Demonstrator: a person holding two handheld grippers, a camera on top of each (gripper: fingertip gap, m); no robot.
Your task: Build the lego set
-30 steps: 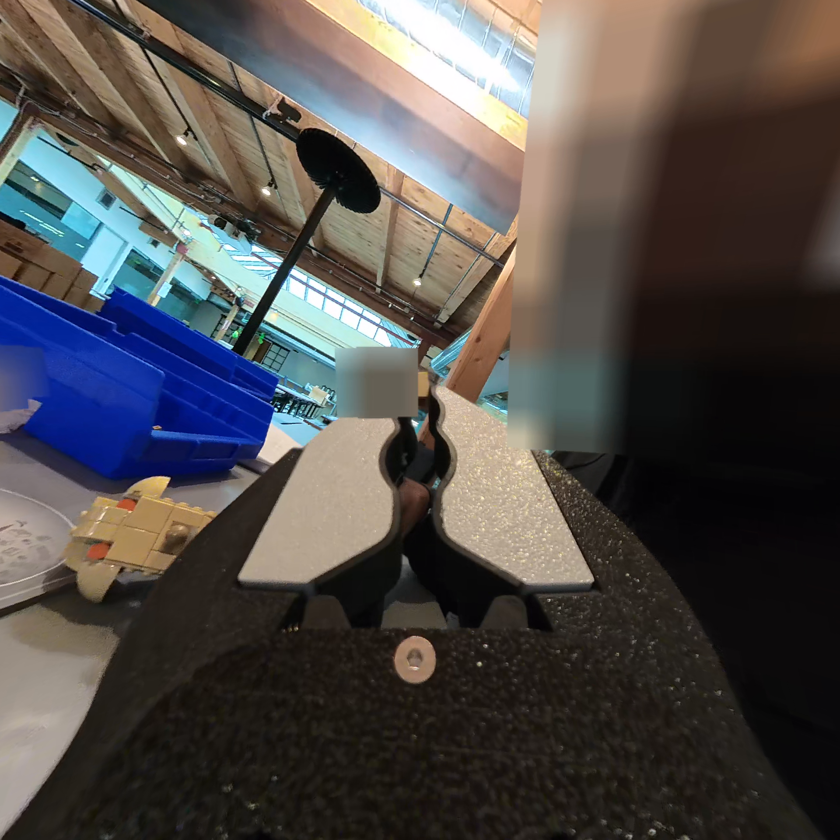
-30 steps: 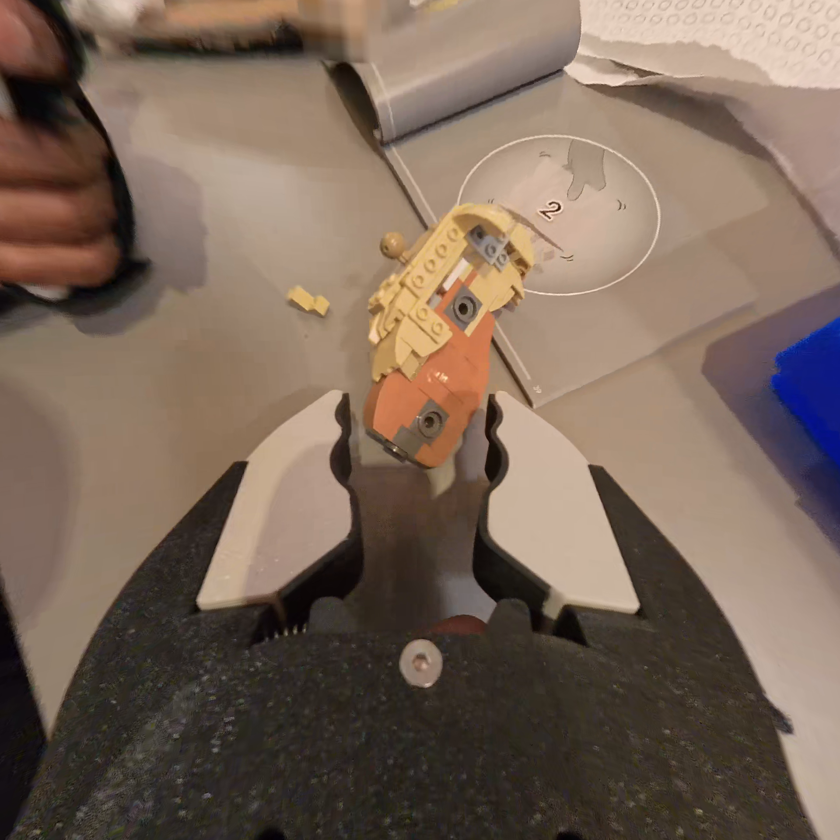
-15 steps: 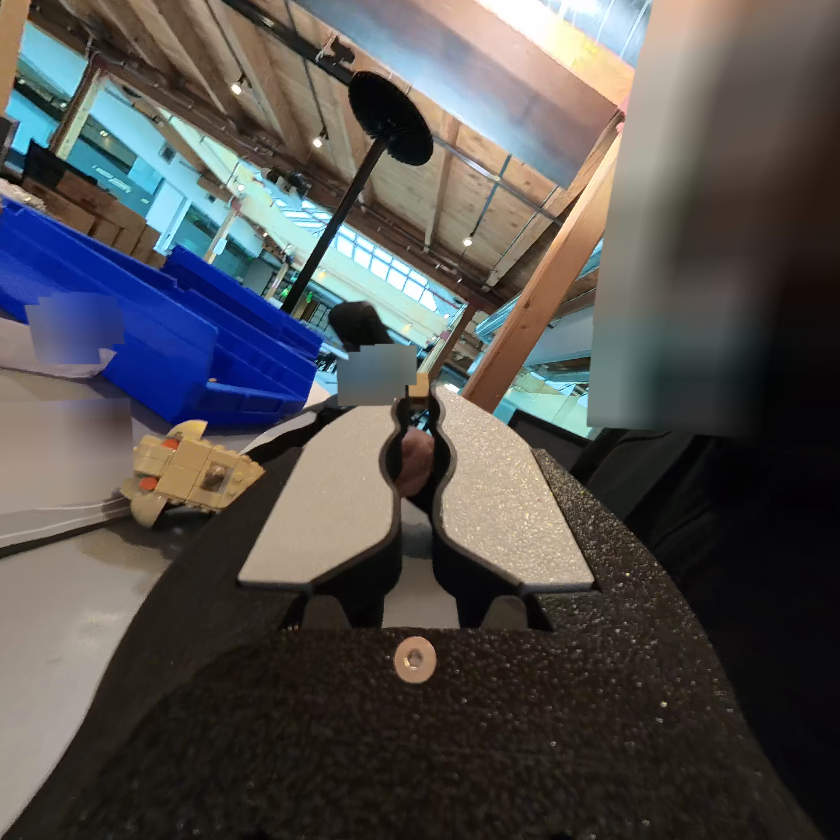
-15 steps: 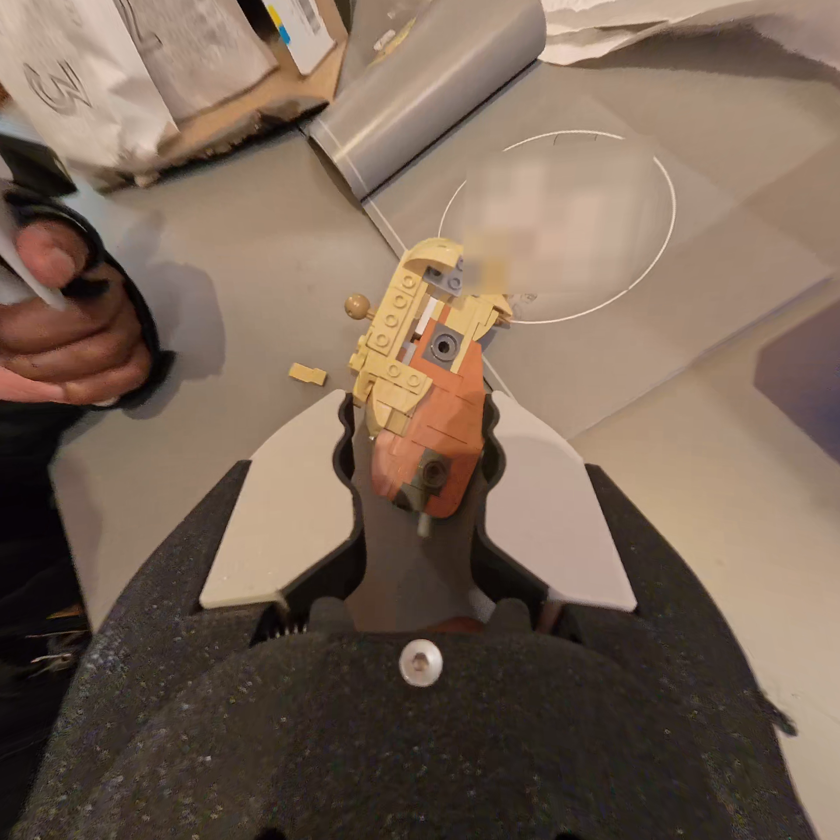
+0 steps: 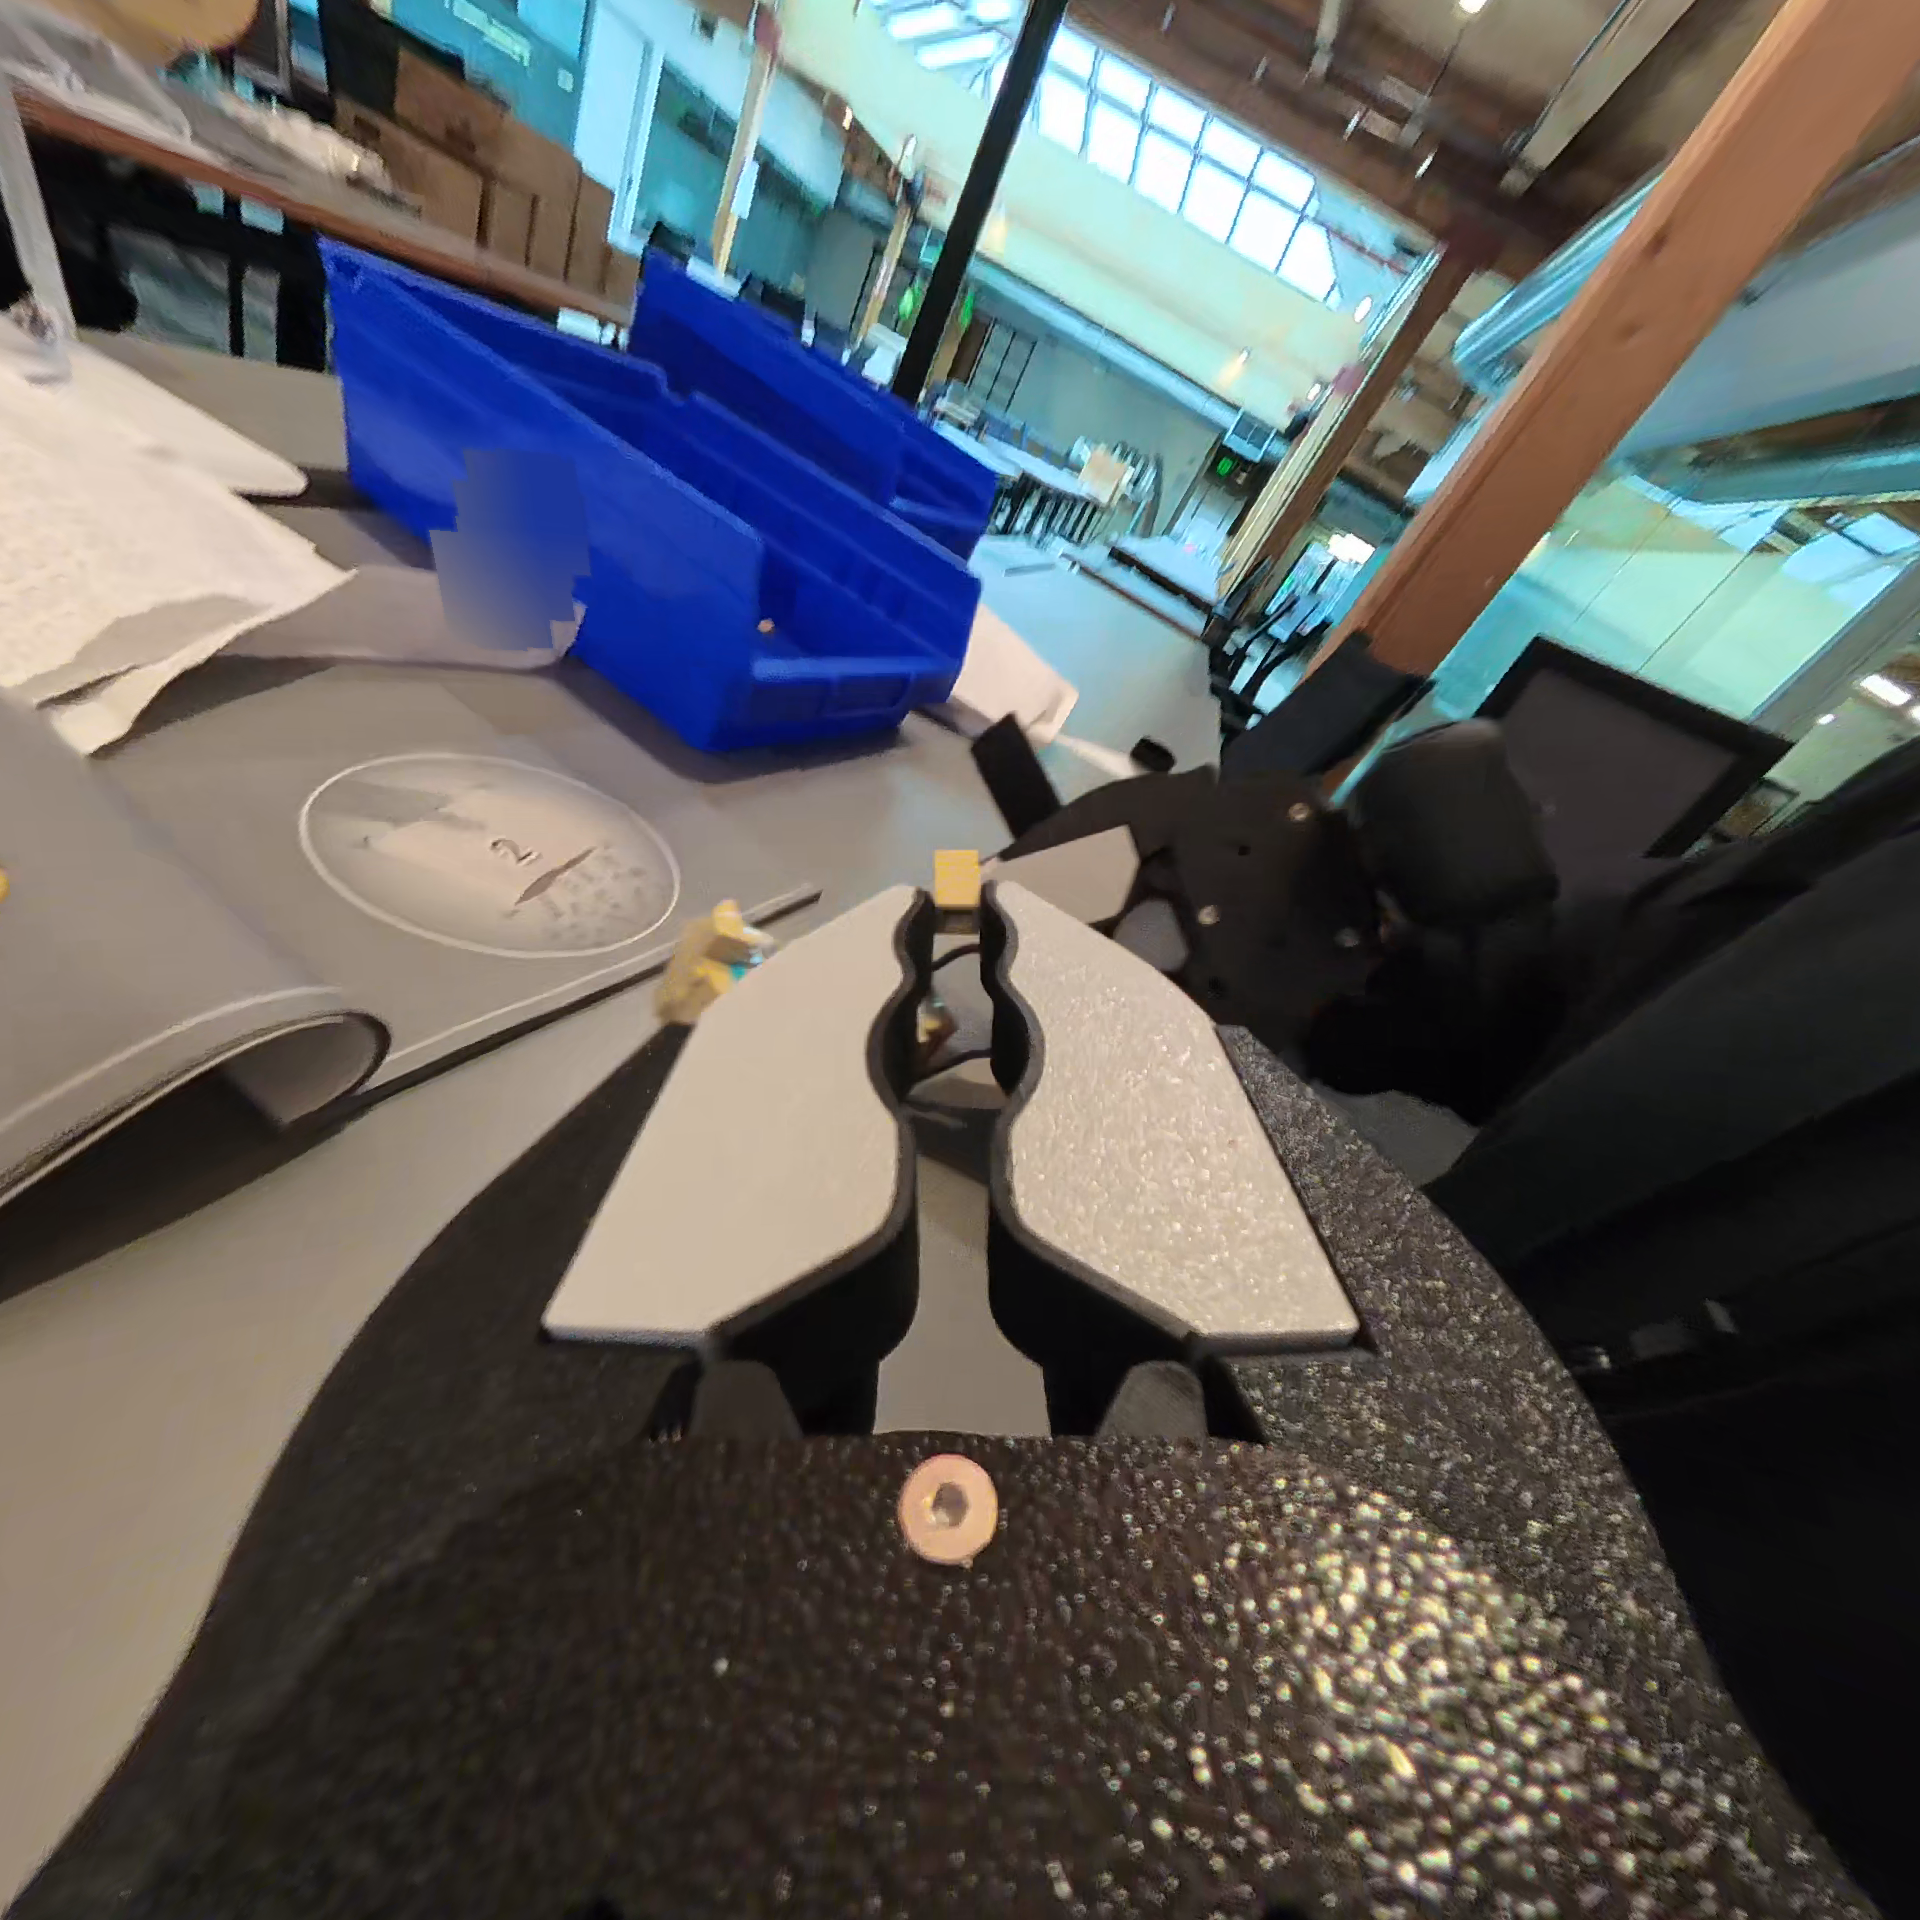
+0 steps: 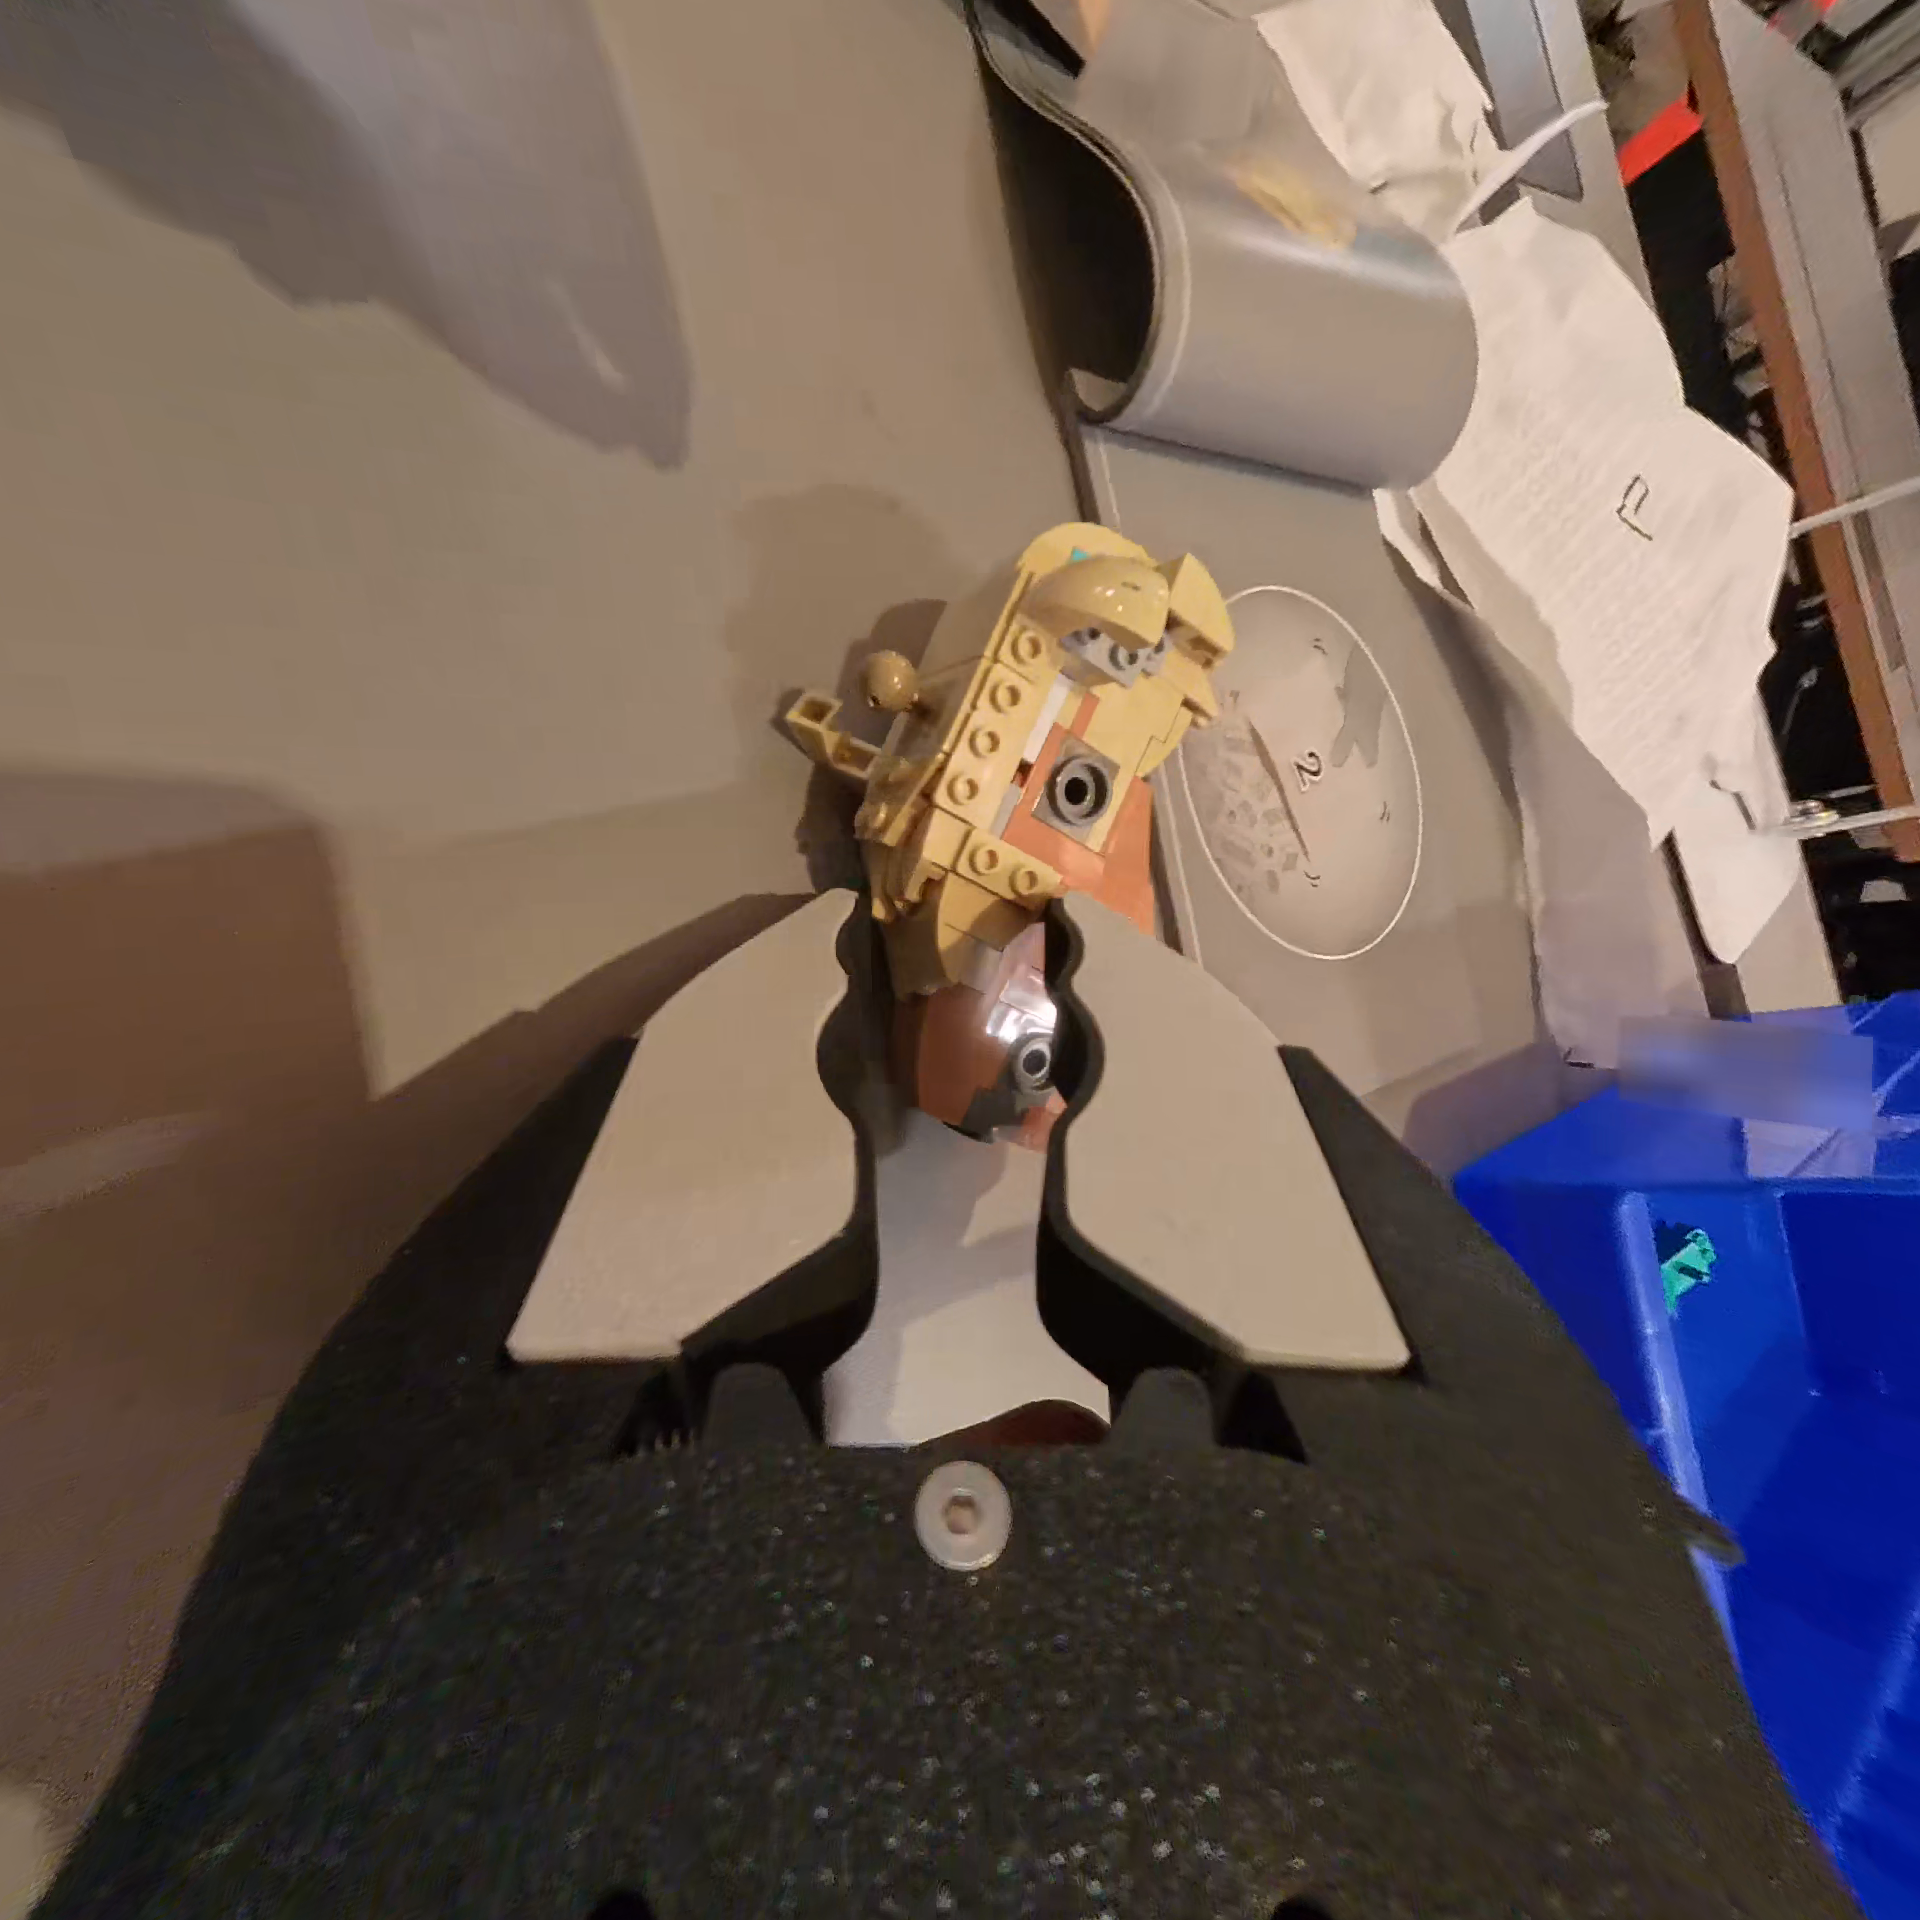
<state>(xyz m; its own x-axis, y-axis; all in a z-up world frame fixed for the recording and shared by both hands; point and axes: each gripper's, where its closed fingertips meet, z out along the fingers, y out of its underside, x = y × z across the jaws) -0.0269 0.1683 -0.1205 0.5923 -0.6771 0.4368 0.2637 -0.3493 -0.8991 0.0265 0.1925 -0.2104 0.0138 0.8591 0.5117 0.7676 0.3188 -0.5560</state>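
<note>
Left tongs (image 5: 954, 906) clenched on a small tan plastic brick (image 5: 956, 879), right tongs (image 6: 954, 940) grasping a tan and brown toy brick model (image 6: 1023, 769) above the grey worktop (image 6: 416, 623), beside an open grey booklet (image 6: 1351, 790), blue plastic bin (image 6: 1766, 1351) at right.

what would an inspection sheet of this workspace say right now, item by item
surface: grey table, partly covered by an open grey booklet with a printed circle.
job's things: tan and brown brick model; small tan brick.
clutter: white paper sheets; two blue bins, the nearer holding a small teal piece.
grippers: left gripper pinches the small tan brick at its fingertips; right gripper is clamped on the brick model's brown end, the tan part sticking out ahead.
cables: a thin white cord near the table edge.
surroundings: large hall, timber post, stacked cardboard boxes.
</note>
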